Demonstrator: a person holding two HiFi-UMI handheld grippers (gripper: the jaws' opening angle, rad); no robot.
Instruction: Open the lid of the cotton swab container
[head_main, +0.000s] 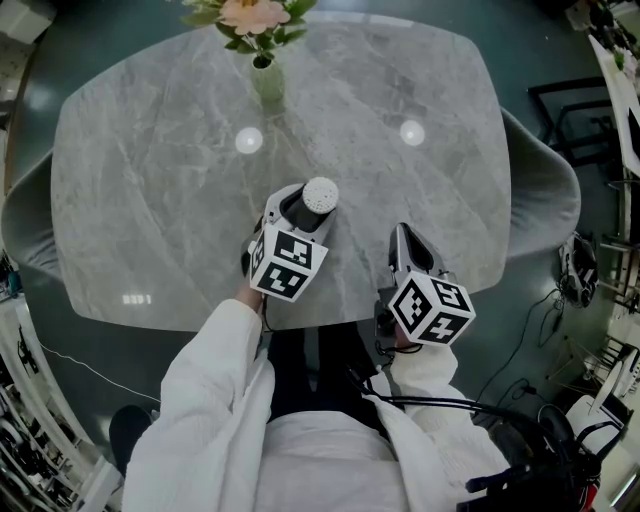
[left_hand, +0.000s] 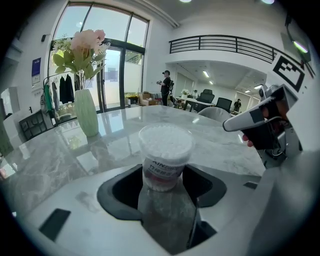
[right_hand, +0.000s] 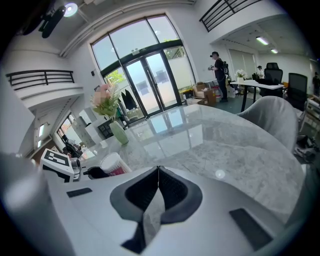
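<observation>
- On the marble table (head_main: 150, 200), near its front edge, the cotton swab container (left_hand: 165, 157) stood upright with its lid (left_hand: 166, 141) on.
- Around its lower body sat the left gripper (left_hand: 164, 186), jaws spread wide with the pads against both sides, apparently a bracing grip.
- Just beside it, the right gripper (right_hand: 159, 172) hovered with jaws pressed together and nothing between them.
- Step in hand, as I judged it: steadying the container; opening had not begun.
- Next move called for the right gripper to spread its jaws, take the lid's rim, and lift while the left held firm.
</observation>
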